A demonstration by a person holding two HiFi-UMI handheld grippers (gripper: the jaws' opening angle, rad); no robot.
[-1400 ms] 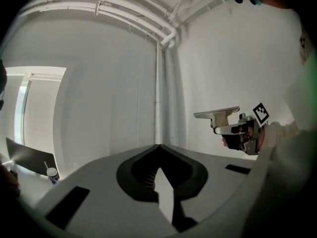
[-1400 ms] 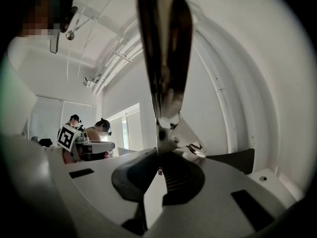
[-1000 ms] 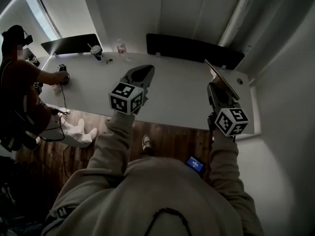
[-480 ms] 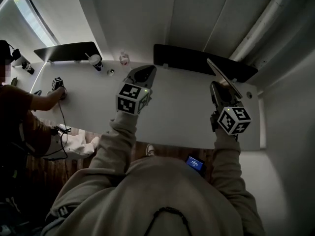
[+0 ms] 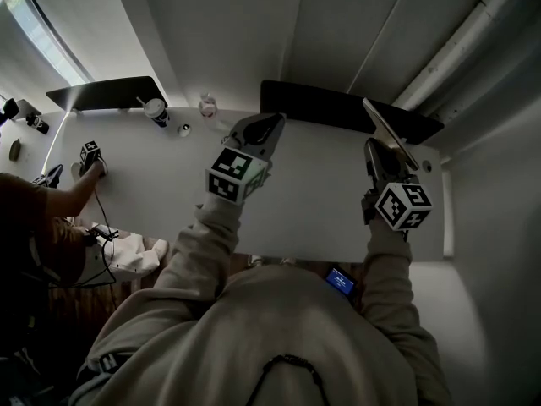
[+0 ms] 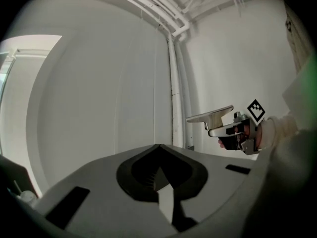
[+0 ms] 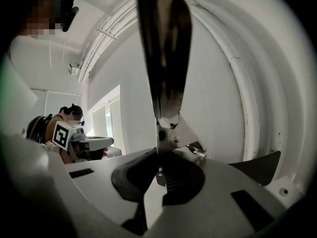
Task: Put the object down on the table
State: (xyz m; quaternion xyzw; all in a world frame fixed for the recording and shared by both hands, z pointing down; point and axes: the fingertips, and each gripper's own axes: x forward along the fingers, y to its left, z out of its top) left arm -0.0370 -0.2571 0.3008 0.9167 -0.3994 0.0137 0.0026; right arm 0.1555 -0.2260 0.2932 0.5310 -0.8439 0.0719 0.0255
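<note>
My right gripper (image 5: 379,156) is shut on a flat metal blade tool (image 5: 387,132), held in the air over the right end of the white table (image 5: 313,201). In the right gripper view the blade (image 7: 165,58) stands upright out of the jaws, with its bracket (image 7: 177,134) just above them. The left gripper view shows the same tool (image 6: 212,117) lying level in the right gripper (image 6: 221,129). My left gripper (image 5: 264,128) hovers over the table's middle with its jaws together and nothing in them.
Two black panels (image 5: 108,92) (image 5: 342,109) stand at the table's far edge. A lidded cup (image 5: 155,110) and a small bottle (image 5: 207,106) sit near them. Another person's arm (image 5: 59,197) reaches a marker-cube gripper (image 5: 89,154) at the left end. A white pipe (image 5: 461,36) runs down the right wall.
The view has closed in on the table, which now lies under both grippers. My left gripper has shifted a little right. The right gripper still holds the blade tool.
</note>
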